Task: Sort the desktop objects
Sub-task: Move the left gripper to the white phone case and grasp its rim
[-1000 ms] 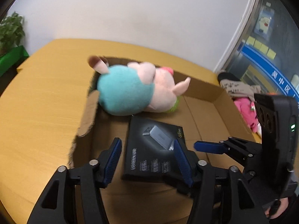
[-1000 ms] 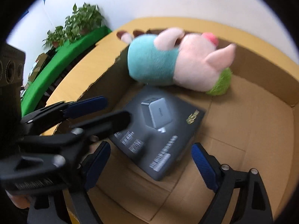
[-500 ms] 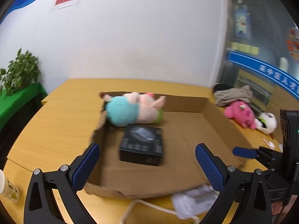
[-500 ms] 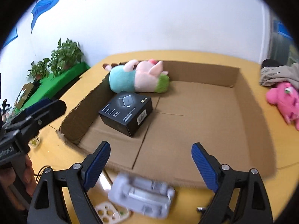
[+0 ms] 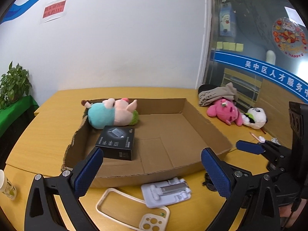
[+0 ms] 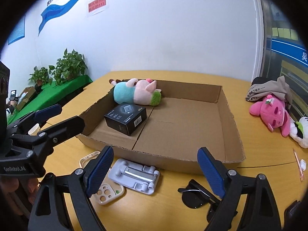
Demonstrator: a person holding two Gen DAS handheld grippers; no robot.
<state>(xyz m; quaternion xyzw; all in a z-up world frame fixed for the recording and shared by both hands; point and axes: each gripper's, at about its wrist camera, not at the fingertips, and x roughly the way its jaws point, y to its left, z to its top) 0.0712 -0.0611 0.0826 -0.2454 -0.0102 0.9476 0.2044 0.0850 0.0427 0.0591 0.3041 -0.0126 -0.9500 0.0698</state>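
A shallow cardboard box (image 5: 209, 132) (image 6: 229, 119) lies on the yellow table. In it are a black charger box (image 5: 116, 142) (image 6: 126, 118) and a teal-and-pink plush pig (image 5: 111, 114) (image 6: 135, 93). In front of the box lie a white phone stand (image 5: 166, 191) (image 6: 134, 175), a cream phone case (image 5: 134, 211) (image 6: 107, 191) and black sunglasses (image 6: 198, 194). My left gripper (image 5: 150, 170) is open and empty, held back over the stand. My right gripper (image 6: 155, 172) is open and empty above the stand and sunglasses.
A pink plush (image 5: 224, 111) (image 6: 269, 111), a panda plush (image 5: 255, 118) and a heap of cloth (image 5: 215, 94) lie right of the box. A pencil (image 6: 297, 163) and a white earbud (image 6: 303, 163) lie at the right. A paper cup (image 5: 6, 184) stands at the left.
Both grippers have pulled back out of the box and risen, left open wider. The charger box stays in the box beside the pig. Stand, case and sunglasses have come into view.
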